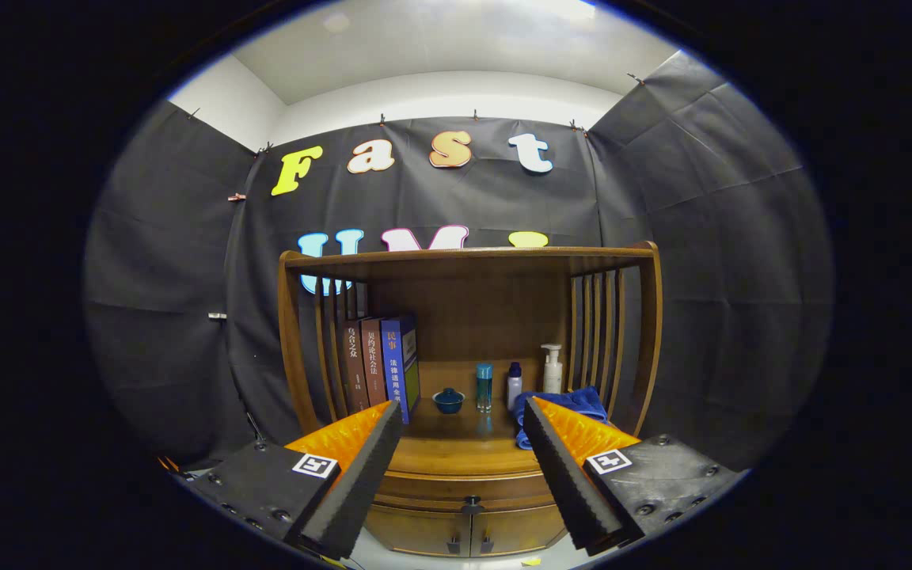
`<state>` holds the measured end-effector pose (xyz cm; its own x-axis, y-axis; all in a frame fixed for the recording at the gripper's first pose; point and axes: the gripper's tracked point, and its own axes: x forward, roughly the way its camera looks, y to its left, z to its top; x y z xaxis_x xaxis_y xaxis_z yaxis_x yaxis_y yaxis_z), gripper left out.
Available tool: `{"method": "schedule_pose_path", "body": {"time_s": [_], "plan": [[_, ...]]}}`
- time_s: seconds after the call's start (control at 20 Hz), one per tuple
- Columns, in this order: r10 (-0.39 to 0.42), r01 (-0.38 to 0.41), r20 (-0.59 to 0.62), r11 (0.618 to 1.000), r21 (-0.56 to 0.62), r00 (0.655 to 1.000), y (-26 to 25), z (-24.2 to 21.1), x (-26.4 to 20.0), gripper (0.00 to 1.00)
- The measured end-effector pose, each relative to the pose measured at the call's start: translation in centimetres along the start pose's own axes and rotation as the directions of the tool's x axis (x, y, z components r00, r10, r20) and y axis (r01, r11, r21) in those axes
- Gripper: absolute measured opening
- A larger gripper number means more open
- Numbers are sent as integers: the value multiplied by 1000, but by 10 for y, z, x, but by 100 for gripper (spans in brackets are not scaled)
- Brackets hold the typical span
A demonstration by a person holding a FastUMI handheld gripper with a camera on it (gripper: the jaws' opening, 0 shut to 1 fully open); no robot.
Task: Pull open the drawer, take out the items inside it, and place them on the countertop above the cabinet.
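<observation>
A wooden cabinet (pixel 468 463) stands ahead of me against the black cloth wall. Its drawer (pixel 468 495) is closed under the countertop (pixel 464 439), with a small dark knob (pixel 472 501) at the middle. My gripper (pixel 464 416) is open and holds nothing. Its two fingers frame the countertop, some way in front of the cabinet and above the drawer's level. The drawer's contents are hidden.
On the countertop stand three upright books (pixel 381 364), a small blue lidded bowl (pixel 448 400), a teal bottle (pixel 484 385), a small white bottle (pixel 514 385), a white pump bottle (pixel 552 370) and a folded blue towel (pixel 575 402). Two lower doors (pixel 468 534) sit below the drawer. A slatted shelf frame (pixel 472 257) tops it.
</observation>
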<state>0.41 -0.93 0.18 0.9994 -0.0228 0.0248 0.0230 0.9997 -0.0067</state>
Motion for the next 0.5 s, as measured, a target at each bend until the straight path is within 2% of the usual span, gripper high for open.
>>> {"method": "schedule_pose_path", "body": {"time_s": [0.5], "plan": [[-3, 5, -92, 1000, 21, 996, -5, -65, 26, 98]]}}
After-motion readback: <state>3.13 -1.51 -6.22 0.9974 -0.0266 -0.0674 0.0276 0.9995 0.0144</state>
